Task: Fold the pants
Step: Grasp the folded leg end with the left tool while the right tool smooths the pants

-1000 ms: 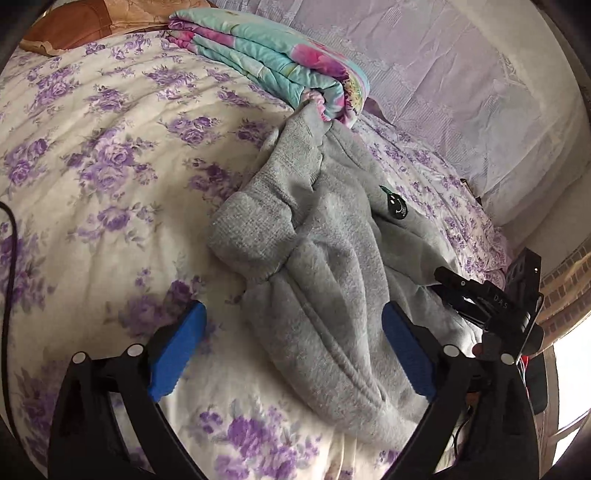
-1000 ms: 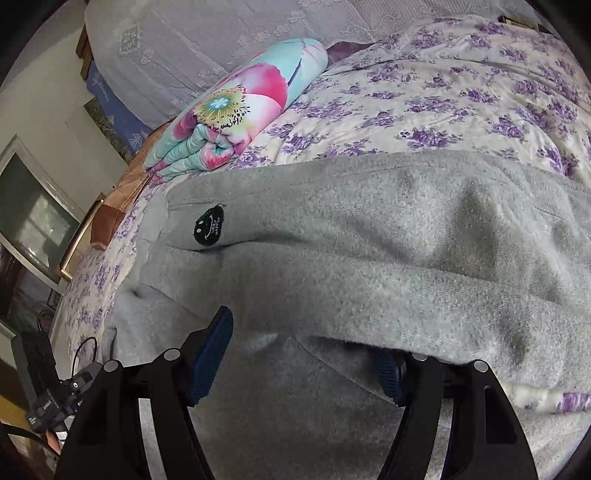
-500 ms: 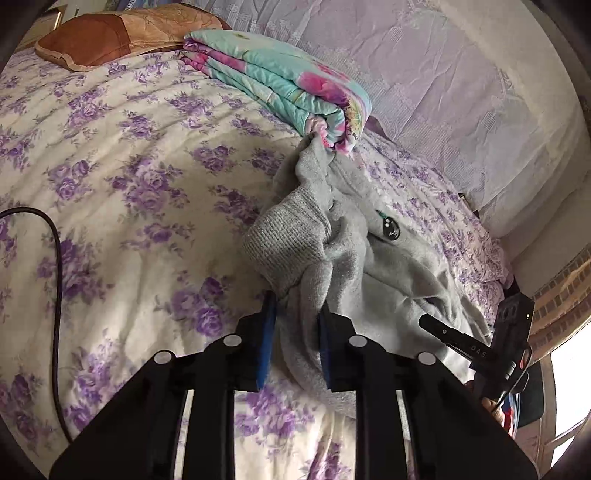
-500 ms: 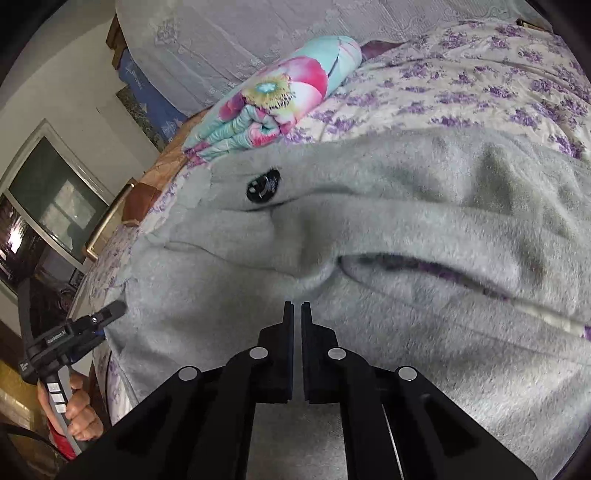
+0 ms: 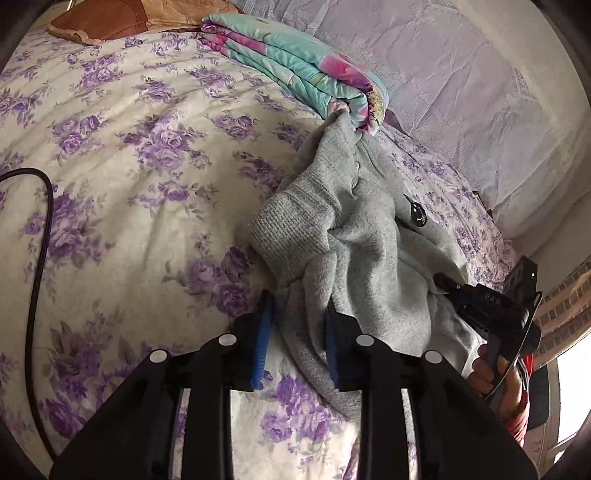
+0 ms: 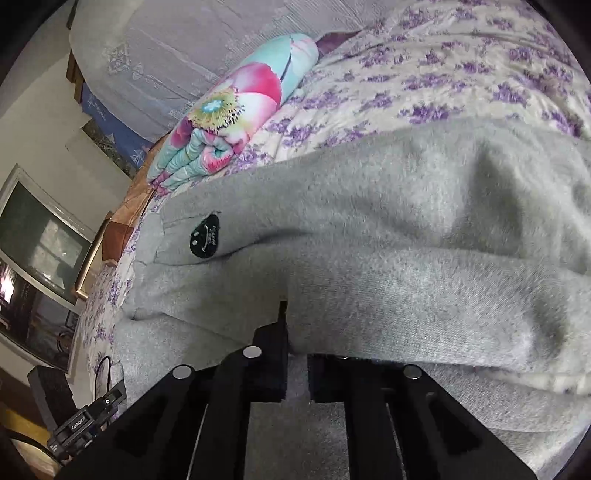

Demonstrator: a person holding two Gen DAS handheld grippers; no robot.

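Note:
Grey fleece pants (image 5: 373,236) with a black oval logo patch (image 5: 417,216) lie bunched on a bed. My left gripper (image 5: 295,343) is shut on a fold of the pants just below a ribbed cuff (image 5: 291,229). In the right wrist view the pants (image 6: 406,236) fill the frame, patch (image 6: 205,240) at left. My right gripper (image 6: 297,354) is shut on a thick fold of the pants, which drapes over its right finger. The right gripper also shows in the left wrist view (image 5: 448,284), gripping the pants' right side.
The bed has a cream sheet with purple flowers (image 5: 129,155). A folded turquoise and pink quilt (image 5: 303,70) lies beyond the pants, touching them. A brown pillow (image 5: 110,14) is at the far left. A black cable (image 5: 38,258) runs on the sheet. A headboard cover (image 5: 461,74) is behind.
Both grippers were open a second ago and have closed on the pants. The cloth is lifted and bunched, and both views have pulled back slightly.

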